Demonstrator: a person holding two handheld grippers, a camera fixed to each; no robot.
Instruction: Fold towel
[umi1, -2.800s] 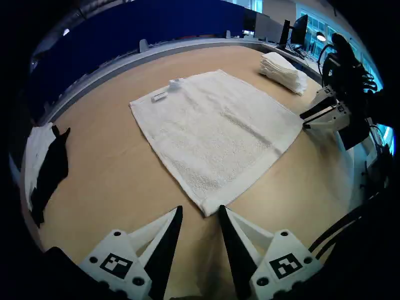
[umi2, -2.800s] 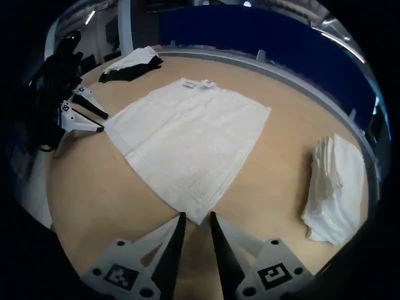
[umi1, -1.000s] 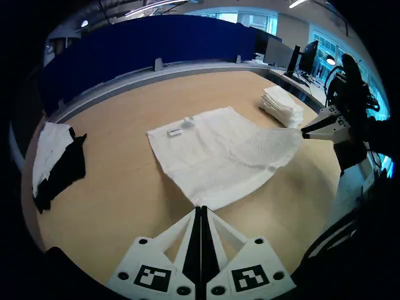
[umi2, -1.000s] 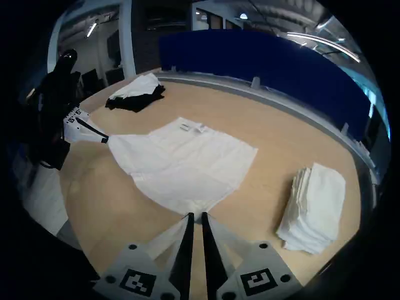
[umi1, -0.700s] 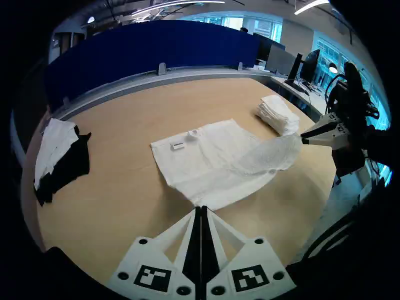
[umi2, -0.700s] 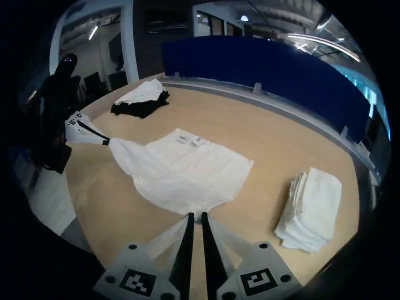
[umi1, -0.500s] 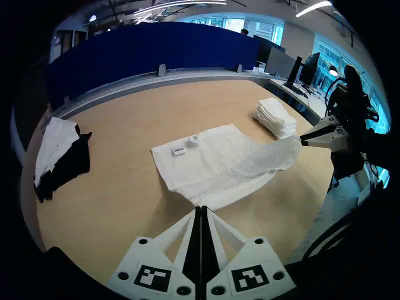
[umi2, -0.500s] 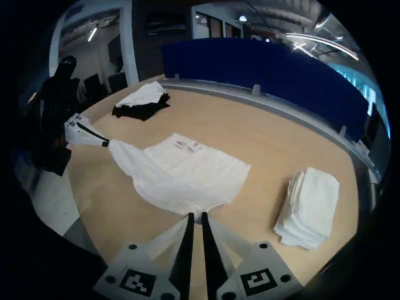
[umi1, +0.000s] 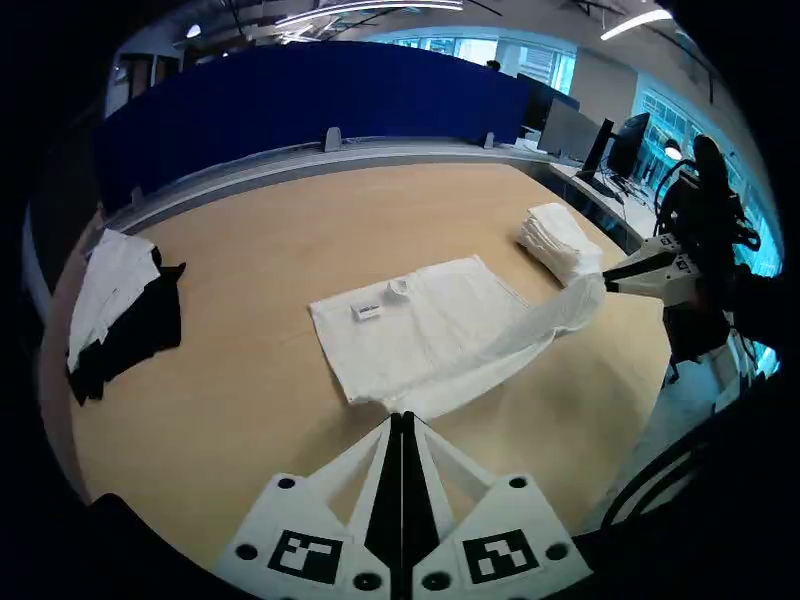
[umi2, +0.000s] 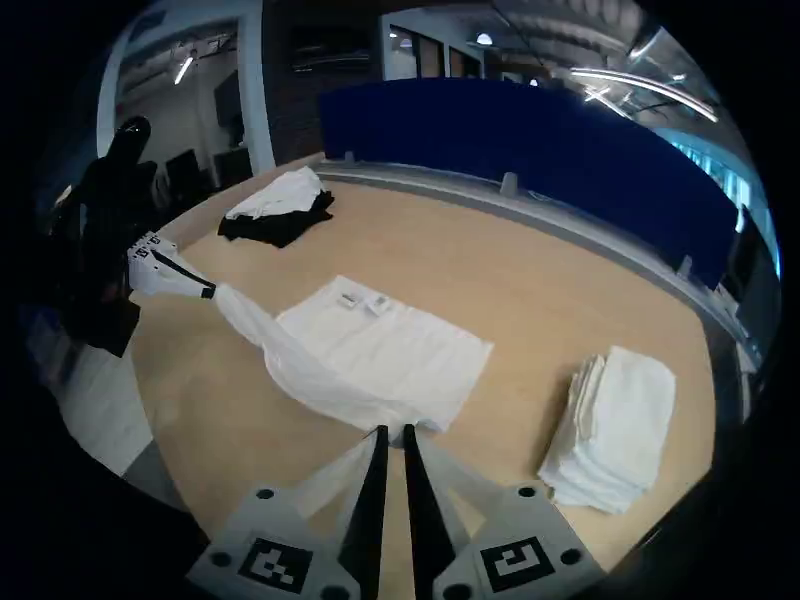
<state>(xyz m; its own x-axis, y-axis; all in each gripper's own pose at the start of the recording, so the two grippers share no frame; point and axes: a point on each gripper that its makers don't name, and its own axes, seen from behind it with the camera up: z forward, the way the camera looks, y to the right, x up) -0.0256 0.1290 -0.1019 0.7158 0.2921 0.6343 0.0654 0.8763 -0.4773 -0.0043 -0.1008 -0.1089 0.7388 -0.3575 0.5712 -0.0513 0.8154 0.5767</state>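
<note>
Bench (umi1: 250, 250) carries the towel (umi1: 430, 325), near the folded stack (umi1: 558, 238) but not touching it; near edge raised, rest flat. Left tool (umi1: 402, 428) pressed together, pinching one corner; right tool (umi2: 388, 434) pinching the other. Step, prob.: first fold. Next: carry both corners over to the tag (umi1: 368, 311) edge and lay them even.

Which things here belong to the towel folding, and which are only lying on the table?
In the job: white towel, left claw and right claw, each shut on one of its corners.
Lying about: stack of folded towels, heap of black and white cloths.
</note>
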